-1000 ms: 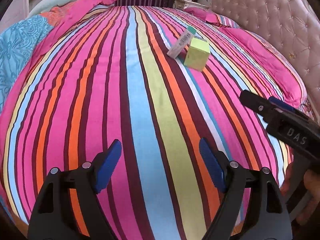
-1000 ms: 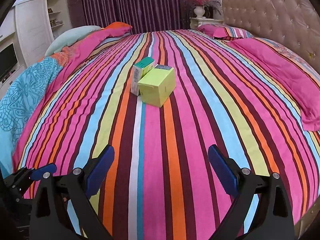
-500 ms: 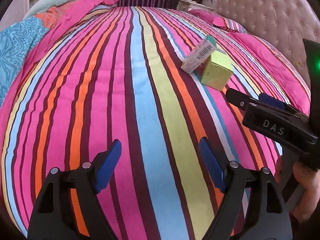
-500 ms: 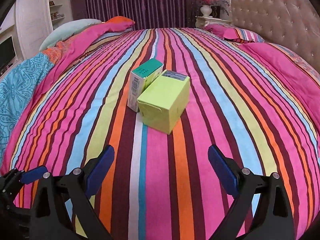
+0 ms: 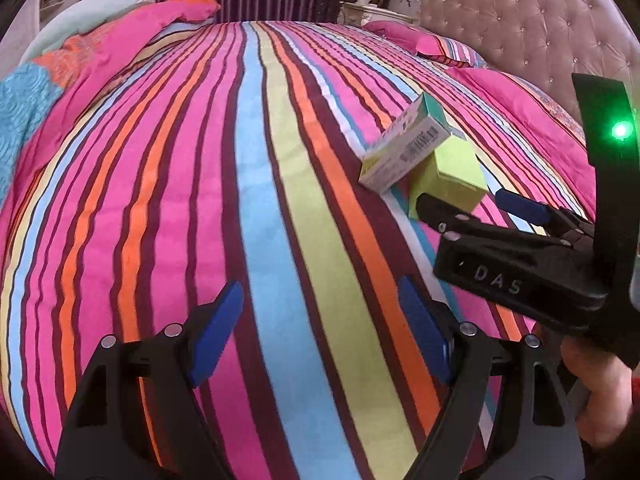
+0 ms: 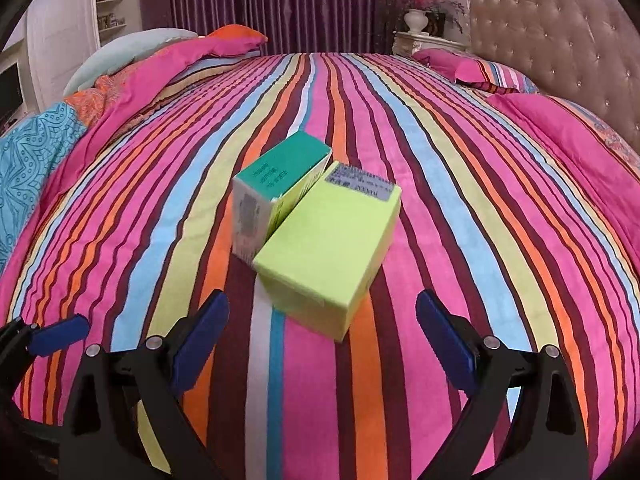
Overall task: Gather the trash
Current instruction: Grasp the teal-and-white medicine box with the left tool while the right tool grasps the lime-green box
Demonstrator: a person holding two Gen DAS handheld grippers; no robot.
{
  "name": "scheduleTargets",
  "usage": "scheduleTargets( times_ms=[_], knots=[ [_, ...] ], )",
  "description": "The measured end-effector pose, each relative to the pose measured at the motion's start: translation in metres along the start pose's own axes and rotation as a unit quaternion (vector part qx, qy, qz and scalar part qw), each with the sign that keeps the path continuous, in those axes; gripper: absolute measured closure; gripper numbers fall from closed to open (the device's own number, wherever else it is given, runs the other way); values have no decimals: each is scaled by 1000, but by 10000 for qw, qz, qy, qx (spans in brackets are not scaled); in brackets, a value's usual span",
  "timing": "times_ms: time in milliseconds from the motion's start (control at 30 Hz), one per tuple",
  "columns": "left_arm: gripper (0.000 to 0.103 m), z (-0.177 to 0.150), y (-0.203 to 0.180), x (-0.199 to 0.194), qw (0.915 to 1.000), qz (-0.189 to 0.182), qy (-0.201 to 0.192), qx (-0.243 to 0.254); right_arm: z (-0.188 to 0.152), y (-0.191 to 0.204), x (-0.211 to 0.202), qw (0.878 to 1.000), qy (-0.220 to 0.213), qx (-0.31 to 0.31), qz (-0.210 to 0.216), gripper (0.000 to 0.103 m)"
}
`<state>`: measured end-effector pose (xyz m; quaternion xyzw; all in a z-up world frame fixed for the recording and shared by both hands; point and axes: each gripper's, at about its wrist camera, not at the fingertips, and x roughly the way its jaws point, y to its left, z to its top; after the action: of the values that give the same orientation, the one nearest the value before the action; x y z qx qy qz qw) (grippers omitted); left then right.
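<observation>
Two small cartons lie together on the striped bedspread. The lime-green box lies just ahead of my right gripper, whose blue pads stand open and empty. A white box with a teal top leans against its left side. In the left wrist view the same white box rests on the lime-green box at the right. There the right gripper reaches toward them, its fingertips straddling the green box's near end. My left gripper is open over bare bedspread, left of the boxes.
A tufted pink headboard stands at the right with pink pillows below it. A bunched quilt in pink, orange and blue lines the left side. A nightstand with a vase and purple curtains are at the back.
Both grippers have moved forward over the bed toward the boxes, which now look much larger and nearer. In the left wrist view the right gripper has advanced up to the green box.
</observation>
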<state>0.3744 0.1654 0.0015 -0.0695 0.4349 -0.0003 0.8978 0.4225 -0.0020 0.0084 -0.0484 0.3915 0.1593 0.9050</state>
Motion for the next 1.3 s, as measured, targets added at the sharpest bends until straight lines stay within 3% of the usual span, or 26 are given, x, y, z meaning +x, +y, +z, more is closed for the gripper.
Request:
scheduleTargets(
  times_ms=[433,633,767,867,1100,1300],
  knots=[
    [25,39,-21,43,9994,-17,92,321,14,-30,11,9996,11,112,-272,13],
    [25,53,-41,58,9980,-1,99,629,15,-51,21,9992,148,325,-159,13],
    [25,60,-56,70,9943,201,121,1036,19,-56,25,9994,177,143,-243,13],
    [25,65,-63,79,9929,146,178,1166,22,-66,30,9991,209,-28,-368,13],
    [25,70,-75,90,9897,33,123,1423,24,-88,37,9990,308,-25,332,13],
    [25,74,-93,97,9814,440,-152,1863,30,-87,39,9977,212,-155,619,17]
  ],
)
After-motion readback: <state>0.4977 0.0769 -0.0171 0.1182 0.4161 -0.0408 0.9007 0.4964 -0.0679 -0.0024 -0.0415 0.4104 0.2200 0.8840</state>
